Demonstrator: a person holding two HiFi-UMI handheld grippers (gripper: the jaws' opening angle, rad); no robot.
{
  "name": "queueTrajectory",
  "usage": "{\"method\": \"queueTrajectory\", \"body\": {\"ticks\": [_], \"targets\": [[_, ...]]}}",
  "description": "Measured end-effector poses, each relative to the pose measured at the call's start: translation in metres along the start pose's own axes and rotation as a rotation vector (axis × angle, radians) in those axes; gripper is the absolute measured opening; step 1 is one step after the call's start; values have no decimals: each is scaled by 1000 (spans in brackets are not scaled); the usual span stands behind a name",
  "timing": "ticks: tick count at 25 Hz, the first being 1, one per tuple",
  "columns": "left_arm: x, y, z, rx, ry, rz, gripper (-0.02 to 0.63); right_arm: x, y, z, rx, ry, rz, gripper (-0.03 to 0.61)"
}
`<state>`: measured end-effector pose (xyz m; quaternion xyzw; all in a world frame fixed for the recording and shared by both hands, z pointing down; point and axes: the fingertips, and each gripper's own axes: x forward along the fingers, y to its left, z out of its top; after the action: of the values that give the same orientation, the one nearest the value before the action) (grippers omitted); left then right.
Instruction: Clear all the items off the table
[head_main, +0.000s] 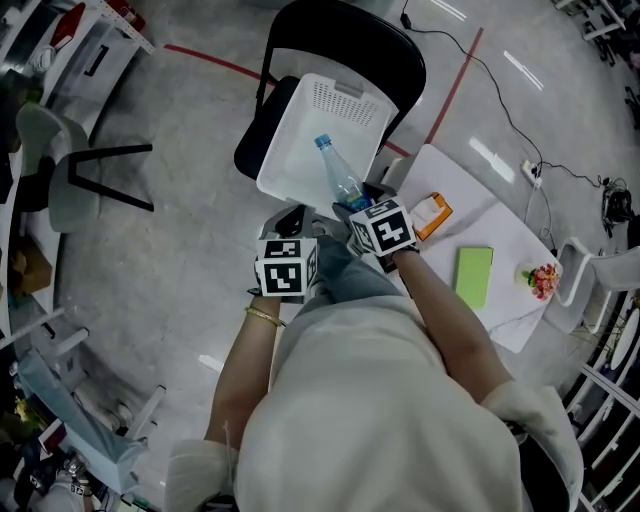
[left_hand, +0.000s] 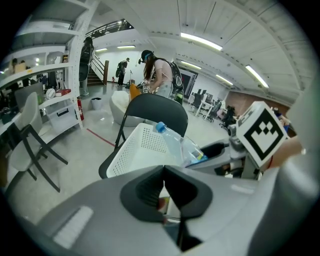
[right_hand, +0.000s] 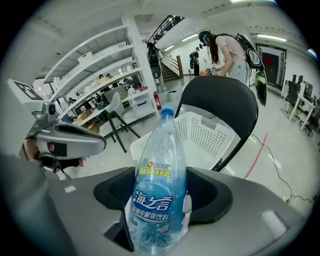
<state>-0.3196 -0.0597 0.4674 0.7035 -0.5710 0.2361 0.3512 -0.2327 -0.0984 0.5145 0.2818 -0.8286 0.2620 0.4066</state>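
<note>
Over the white basket (head_main: 300, 130) on the black chair (head_main: 392, 52), my right gripper (right_hand: 162, 192) pinches a bottle (right_hand: 161, 150) labelled 海之言, my left gripper (left_hand: 164, 192) pressed together empty, an orange box (head_main: 432, 214) and green block (head_main: 474, 275) on the table (head_main: 440, 170).

The bottle (right_hand: 159, 165) is clear, glossy plastic with a film label — the basket (head_main: 290, 150) white perforated plastic, matt — the floor (head_main: 170, 240) polished, glossy.

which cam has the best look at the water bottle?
Right gripper view: the bottle fills the frame, label and blue cap clear, gripped between the right tongs. Head view shows it small over the white basket. Left gripper view shows only its upper part.
</note>
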Motion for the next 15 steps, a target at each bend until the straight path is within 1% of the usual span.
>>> {"method": "queueTrajectory", "body": {"ticks": [8, 15], "targets": [[23, 15, 9, -19, 30, 3, 9, 35, -11, 0, 33, 66, 20, 321], [36, 22, 14, -23, 46, -5, 9, 53, -15, 3, 62, 95, 22, 322]]}}
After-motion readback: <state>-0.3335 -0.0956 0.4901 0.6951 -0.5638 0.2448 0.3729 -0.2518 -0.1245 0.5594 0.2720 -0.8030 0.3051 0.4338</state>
